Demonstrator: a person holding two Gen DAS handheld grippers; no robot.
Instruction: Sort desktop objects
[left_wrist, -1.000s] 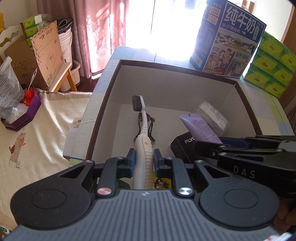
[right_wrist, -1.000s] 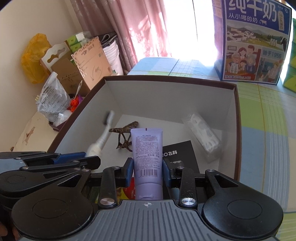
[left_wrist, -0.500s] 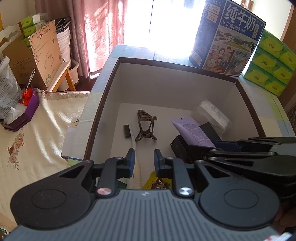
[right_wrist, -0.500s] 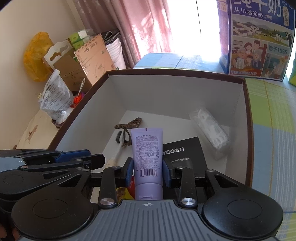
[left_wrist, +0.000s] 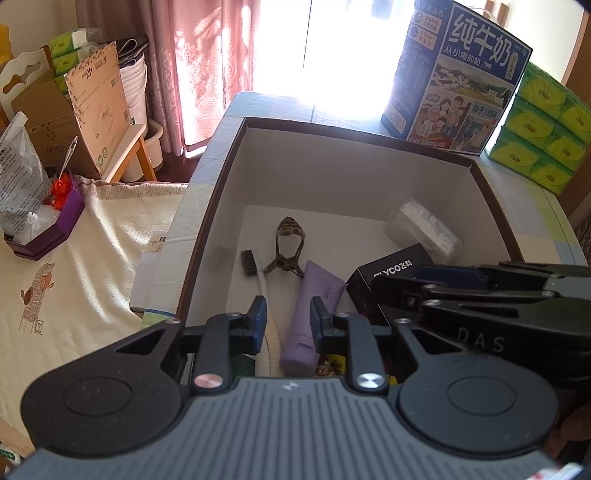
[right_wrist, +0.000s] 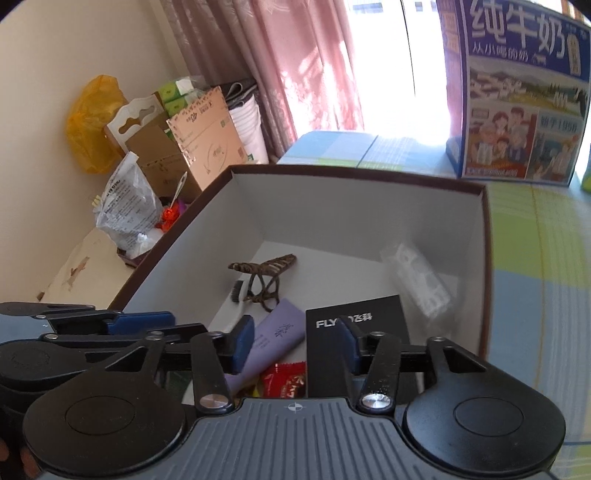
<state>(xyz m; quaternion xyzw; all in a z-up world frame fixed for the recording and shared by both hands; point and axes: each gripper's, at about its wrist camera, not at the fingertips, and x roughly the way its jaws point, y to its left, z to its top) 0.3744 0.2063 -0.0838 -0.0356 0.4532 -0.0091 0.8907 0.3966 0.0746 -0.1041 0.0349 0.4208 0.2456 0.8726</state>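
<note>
In the left wrist view, a purple tray (left_wrist: 55, 225) with a plastic bag sat at the far left on a cream cloth (left_wrist: 85, 266). To its right stood the open box (left_wrist: 207, 225), white inside with a dark brown rim. On its floor, from left to right, lay a white toothbrush (left_wrist: 258, 273) with dark bristles, a patterned eyelash curler (left_wrist: 288, 243), a lilac tube (left_wrist: 314, 314), a black FLYCO carton (left_wrist: 388, 273) and a clear packet (left_wrist: 424, 229) toward the upper right corner. The left gripper (left_wrist: 284, 317) hung at the lower centre of the frame above the box's near end; its jaws had just been opening and stood a little apart, empty. The toothbrush handle ran down just inside the left pad, and the tube lay on the floor below the gap, nearer the right pad. A blue milk carton (left_wrist: 458, 85) and green tissue packs (left_wrist: 543, 122) stood at the upper right.

In the right wrist view, the right gripper (right_wrist: 295, 343) sat at the lower centre, its jaws just opened and spread with nothing between the pads. The tube (right_wrist: 273, 339) lay slanted on the box floor beneath, close to the left pad, with a red sweet wrapper (right_wrist: 284, 380) below it and the FLYCO carton (right_wrist: 358, 332) behind the right pad.
</note>
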